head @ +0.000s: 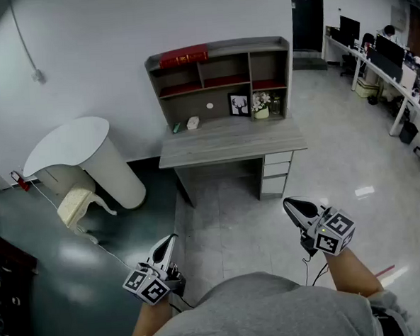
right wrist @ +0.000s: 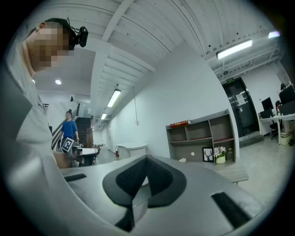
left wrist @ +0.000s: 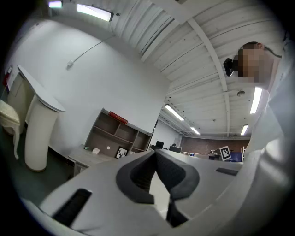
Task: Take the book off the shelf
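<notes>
A red book (head: 183,57) lies flat on top of the grey wooden shelf unit (head: 218,71), which stands on a desk (head: 230,145) against the white wall. The book also shows far off as a thin red strip (left wrist: 118,117) in the left gripper view and again (right wrist: 180,123) in the right gripper view. My left gripper (head: 173,237) is held low by the person's waist, well short of the desk, shut and empty (left wrist: 155,152). My right gripper (head: 287,203) is likewise low and near the body, shut with nothing in it (right wrist: 147,157).
On the desk stand a framed picture (head: 239,104), a small vase of flowers (head: 261,102) and small items. A white curved counter (head: 81,147) and cream chair (head: 81,203) are at left. Office desks with monitors (head: 387,53) line the right. A person in blue (right wrist: 69,129) stands behind.
</notes>
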### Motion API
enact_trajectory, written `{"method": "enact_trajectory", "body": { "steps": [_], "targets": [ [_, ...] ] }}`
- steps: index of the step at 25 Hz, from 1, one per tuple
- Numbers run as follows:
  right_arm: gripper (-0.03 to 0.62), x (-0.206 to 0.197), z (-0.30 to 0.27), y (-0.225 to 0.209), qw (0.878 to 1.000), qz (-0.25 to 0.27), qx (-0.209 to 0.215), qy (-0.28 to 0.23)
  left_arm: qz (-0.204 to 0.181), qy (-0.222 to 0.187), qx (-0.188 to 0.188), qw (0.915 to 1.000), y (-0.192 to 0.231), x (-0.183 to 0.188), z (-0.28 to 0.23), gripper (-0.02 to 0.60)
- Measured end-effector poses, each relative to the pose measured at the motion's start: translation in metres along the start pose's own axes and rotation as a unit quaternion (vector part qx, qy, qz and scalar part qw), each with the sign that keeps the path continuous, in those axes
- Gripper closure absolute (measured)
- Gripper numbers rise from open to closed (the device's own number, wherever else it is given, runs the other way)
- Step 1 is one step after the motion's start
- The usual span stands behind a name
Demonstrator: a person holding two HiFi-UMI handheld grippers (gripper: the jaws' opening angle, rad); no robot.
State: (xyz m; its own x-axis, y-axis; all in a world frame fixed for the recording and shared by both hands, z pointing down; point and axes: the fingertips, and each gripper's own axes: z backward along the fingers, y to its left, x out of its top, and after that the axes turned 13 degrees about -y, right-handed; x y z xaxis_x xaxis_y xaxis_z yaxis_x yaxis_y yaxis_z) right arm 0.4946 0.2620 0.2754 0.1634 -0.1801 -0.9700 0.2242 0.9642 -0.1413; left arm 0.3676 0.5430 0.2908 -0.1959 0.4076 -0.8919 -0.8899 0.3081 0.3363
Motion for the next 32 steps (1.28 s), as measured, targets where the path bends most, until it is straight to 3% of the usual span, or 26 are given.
{"method": "enact_trajectory", "body": {
  "steps": [22,32],
  "targets": [
    [0.597,0.016,0.028,-0.019,0.999,-0.001,0.045,-0.007,-0.019,0.005,0.020,0.9996,-0.055,-0.021,-0.015,0.554],
    [0.594,-0.003,-0.015,-0.010,0.997,0.012,0.078,0.012,-0.017,0.007,0.049,0.9986,-0.020,-0.018,-0.005,0.554]
  ]
}}
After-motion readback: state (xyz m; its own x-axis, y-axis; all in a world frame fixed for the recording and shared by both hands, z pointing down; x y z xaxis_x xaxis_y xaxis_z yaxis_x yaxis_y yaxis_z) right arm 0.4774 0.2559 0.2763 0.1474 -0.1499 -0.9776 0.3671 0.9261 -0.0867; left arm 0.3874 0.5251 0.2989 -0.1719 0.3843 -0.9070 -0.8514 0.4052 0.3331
